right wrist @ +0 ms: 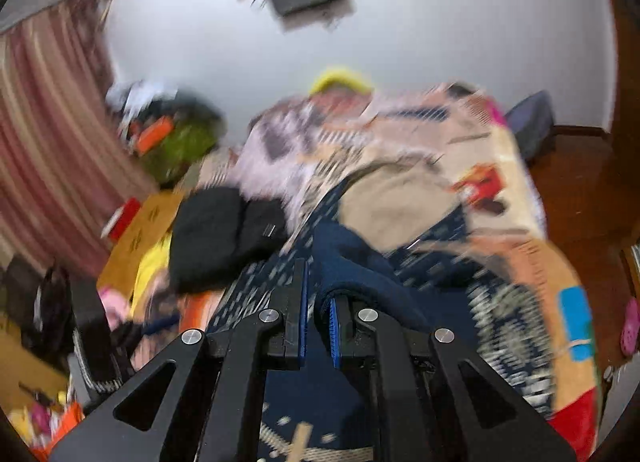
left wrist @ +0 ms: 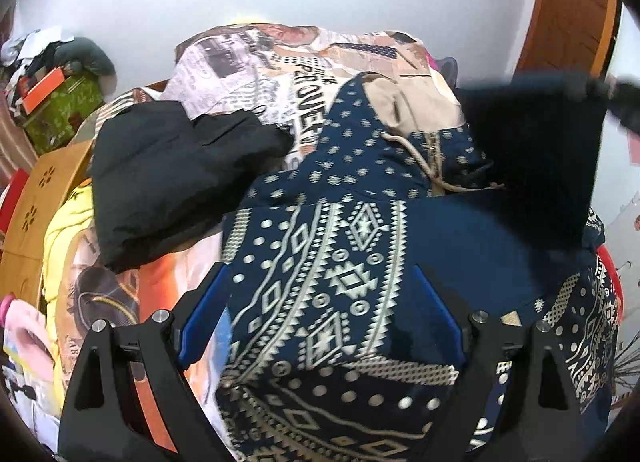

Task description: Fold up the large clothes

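Reading "PER QUE" on newsprint bedspread (left wrist: 256,73), frame centre; left gripper (left wrist: 320,314) jaws apart over navy patterned hoodie (left wrist: 332,262); right gripper (right wrist: 318,302) clamps hoodie fabric.

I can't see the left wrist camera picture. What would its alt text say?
A navy hoodie with cream geometric patterns lies spread on a bed, between the wide-open fingers of the left gripper. A folded black garment rests to its left on a newspaper-print bedspread, with a white wall behind.
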Available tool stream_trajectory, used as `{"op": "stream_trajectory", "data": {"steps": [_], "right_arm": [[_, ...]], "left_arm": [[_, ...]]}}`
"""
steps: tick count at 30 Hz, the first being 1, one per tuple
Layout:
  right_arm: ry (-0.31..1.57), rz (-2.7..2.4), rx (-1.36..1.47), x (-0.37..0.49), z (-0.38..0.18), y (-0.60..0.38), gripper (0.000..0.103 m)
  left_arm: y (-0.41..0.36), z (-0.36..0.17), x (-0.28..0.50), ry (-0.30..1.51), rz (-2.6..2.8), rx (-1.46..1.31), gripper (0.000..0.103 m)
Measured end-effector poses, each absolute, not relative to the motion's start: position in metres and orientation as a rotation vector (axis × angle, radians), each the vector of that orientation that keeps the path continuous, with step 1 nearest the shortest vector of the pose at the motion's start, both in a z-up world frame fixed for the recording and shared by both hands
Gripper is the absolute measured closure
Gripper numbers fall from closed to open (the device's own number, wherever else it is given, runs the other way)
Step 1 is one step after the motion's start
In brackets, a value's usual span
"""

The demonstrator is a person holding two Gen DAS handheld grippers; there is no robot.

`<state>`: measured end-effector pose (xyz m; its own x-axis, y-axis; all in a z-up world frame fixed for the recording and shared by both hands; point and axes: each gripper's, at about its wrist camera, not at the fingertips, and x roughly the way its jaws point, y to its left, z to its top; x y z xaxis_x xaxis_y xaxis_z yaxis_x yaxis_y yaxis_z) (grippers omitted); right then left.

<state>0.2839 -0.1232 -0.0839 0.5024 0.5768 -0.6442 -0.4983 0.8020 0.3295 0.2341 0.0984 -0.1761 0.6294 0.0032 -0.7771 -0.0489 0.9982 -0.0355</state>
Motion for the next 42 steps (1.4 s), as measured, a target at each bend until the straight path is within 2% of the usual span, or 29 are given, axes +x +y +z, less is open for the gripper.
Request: {"op": "stream_trajectory", "data": {"steps": [9,17,19,21,23,32,42], "right_arm": [[1.116,0.758,-0.069,0.268,-0.174,-0.059,0.095],[1.253,0.73,-0.156,0.259,-0.196,-0.058,0.09],[1.247,0.731,-0.152,0.256,-0.191,-0.064,0.086],[1.243,0.705,-0.171,0.252,-0.183,-0.071,0.074],[1.196,0.7,-0.177,0.247,-0.175,-0.078,0.059],[0.949,0.53,-0.21,0.229,-0.133,-0.142,0.058],[0.965,0.309,-0.069,0.258,-0.138,-0.233,0.058]], "left_arm": [[0.127,-0.18,0.22,0.898,0.072,-0.1,0.013],[0.122,-0.175,0.215,0.895,0.066,-0.09,0.013],[0.118,-0.173,0.216,0.892,0.06,-0.082,0.013],[0.111,-0.17,0.217,0.887,0.05,-0.071,0.013],[0.103,-0.166,0.22,0.882,0.037,-0.058,0.013],[0.048,-0.157,0.239,0.875,-0.051,0.049,0.013],[-0.022,-0.185,0.261,0.91,-0.104,0.224,0.013]]}}
